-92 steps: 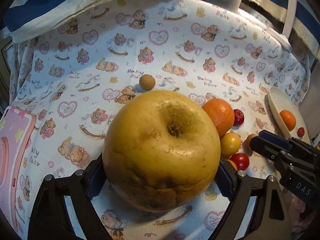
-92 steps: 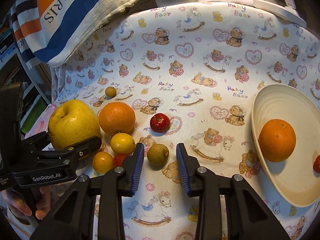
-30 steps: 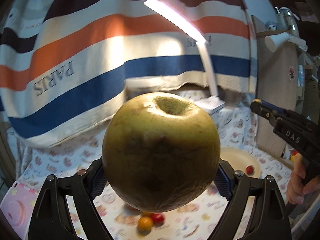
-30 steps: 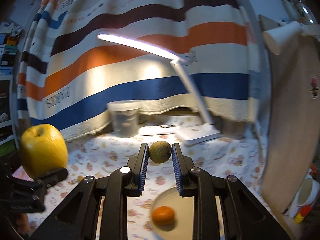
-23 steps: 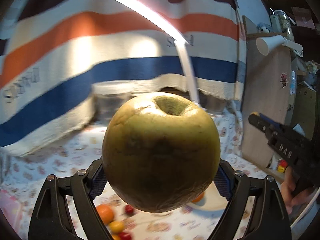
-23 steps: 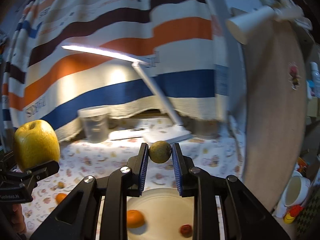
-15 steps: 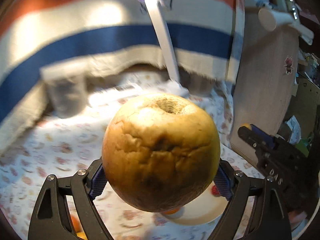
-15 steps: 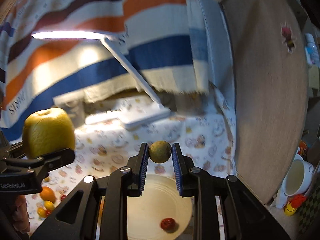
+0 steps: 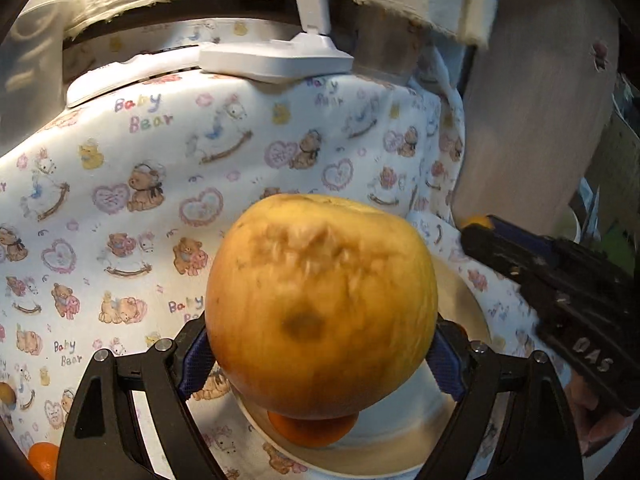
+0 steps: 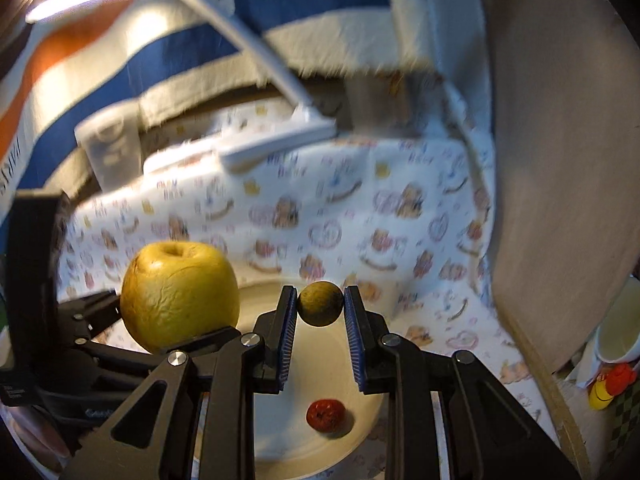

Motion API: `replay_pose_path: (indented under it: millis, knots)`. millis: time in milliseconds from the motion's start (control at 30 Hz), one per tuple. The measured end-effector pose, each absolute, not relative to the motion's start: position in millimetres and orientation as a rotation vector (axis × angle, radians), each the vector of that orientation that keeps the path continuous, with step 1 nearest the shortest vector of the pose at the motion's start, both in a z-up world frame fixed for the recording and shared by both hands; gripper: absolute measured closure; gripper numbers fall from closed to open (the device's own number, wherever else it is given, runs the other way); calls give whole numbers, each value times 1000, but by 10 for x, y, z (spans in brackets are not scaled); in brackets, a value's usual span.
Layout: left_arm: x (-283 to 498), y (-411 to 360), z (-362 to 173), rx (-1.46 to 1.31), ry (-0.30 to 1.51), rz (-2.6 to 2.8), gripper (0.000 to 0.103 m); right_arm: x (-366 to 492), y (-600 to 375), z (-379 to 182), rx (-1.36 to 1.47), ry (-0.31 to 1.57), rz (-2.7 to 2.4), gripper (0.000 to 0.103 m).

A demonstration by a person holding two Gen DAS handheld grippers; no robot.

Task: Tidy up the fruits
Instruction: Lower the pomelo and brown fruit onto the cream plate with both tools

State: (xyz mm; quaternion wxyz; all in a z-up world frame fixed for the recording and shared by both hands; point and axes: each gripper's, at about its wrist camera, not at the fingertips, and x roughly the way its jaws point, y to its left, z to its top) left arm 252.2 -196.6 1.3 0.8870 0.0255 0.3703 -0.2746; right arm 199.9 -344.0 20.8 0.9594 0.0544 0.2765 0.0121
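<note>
A: Left gripper (image 9: 320,360), state?

B: Jaws clamped on the large yellow apple (image 9: 322,304), one blue pad on each flank. The skin is wrinkled, with a brown spot facing the left wrist camera. The apple is held in the air above the cream plate (image 9: 460,432).

A: Right gripper (image 10: 320,320)?

B: Jaws closed on a small olive-brown round fruit (image 10: 320,303), pinched at the tips of the blue pads and also hanging over the plate. In the right wrist view the apple sits just left of it; the two fruits are apart.

A: Plate contents?

B: An orange (image 9: 312,426), mostly hidden under the apple in the left wrist view, and a small dark red fruit (image 10: 325,415) lying between the right gripper's fingers in the right wrist view. The red one is possibly a jujube; the view is too soft to be sure.

A: Surroundings?

B: The tabletop is covered by a bear-print cloth (image 9: 160,184). A white lamp base (image 9: 276,60) stands at the far edge beneath a striped hanging cloth (image 10: 200,60). Another orange (image 9: 42,456) lies on the cloth at the lower left of the left wrist view, well away from the plate. The right wrist view is motion-blurred toward the back.
</note>
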Motion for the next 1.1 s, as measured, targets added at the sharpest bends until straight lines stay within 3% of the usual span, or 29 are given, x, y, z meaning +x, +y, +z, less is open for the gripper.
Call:
replay_pose_path:
  millis: [733, 1100]
  knots:
    - [2633, -1920, -263, 66, 827, -529, 16, 2209, -3530, -140, 160, 723, 21, 78]
    - [2614, -1930, -233, 91, 799, -525, 7, 2270, -3609, -220, 211, 775, 23, 78]
